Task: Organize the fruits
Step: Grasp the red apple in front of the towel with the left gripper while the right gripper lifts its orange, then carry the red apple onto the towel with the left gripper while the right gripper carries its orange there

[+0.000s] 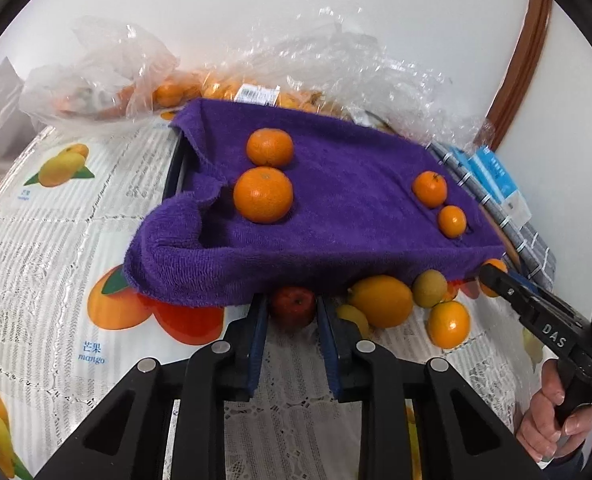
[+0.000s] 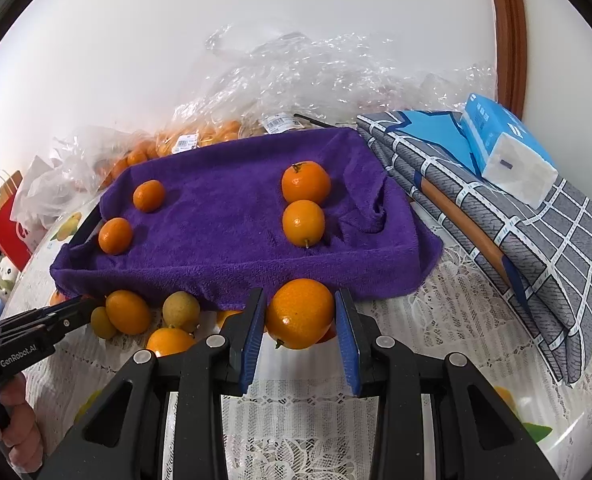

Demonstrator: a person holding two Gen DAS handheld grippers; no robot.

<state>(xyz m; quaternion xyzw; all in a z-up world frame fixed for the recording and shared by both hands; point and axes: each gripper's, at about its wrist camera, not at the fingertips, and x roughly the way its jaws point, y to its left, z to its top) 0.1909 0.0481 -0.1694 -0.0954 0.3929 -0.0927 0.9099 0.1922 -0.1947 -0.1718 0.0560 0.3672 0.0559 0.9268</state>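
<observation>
A tray covered by a purple towel (image 1: 335,220) (image 2: 232,232) holds two large oranges (image 1: 263,195) on one side and two small ones (image 1: 429,188) on the other. Loose fruit lies in front of it: a red apple (image 1: 292,306), a big orange (image 1: 380,301), a greenish round fruit (image 1: 429,289) and a small orange (image 1: 448,325). My left gripper (image 1: 292,310) is open with the apple between its fingertips. My right gripper (image 2: 299,316) is open around a large orange (image 2: 299,314), its blue pads at each side; contact is unclear.
Clear plastic bags of oranges (image 2: 200,140) lie behind the tray by the wall. Folded grey checked cloth (image 2: 515,232) with a blue tissue pack (image 2: 503,148) sits to the right. A red paper bag (image 2: 8,216) stands far left. The fruit-print tablecloth (image 1: 56,240) covers the table.
</observation>
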